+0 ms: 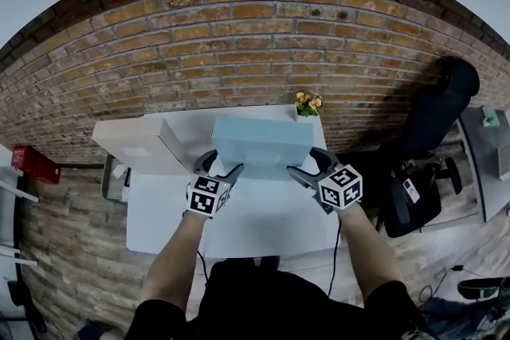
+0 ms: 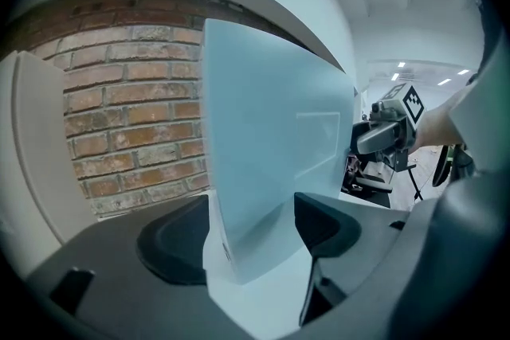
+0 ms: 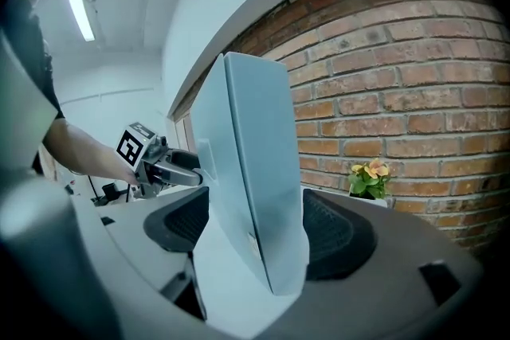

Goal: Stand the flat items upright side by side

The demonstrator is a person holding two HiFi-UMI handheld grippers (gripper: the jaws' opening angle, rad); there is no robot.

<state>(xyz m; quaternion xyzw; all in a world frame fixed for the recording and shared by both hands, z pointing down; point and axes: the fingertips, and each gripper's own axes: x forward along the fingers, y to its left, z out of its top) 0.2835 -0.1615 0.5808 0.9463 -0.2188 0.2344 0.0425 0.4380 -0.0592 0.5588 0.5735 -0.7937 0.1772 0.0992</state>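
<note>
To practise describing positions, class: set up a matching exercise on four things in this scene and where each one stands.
1 blue box
2 white box
3 flowering plant
4 black chair

A beside the table, on its right
B table's far edge, by the brick wall
C table's left end
D table's middle

Pairs: 1-D, 2-C, 3-B, 4-A

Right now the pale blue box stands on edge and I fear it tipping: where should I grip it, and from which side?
I'd grip the pale blue box by a short end, jaws across its thin thickness, coming in level from that end. Its broad faces are too wide to span; only the thickness fits, as the left hand-held gripper at its left end shows.
</note>
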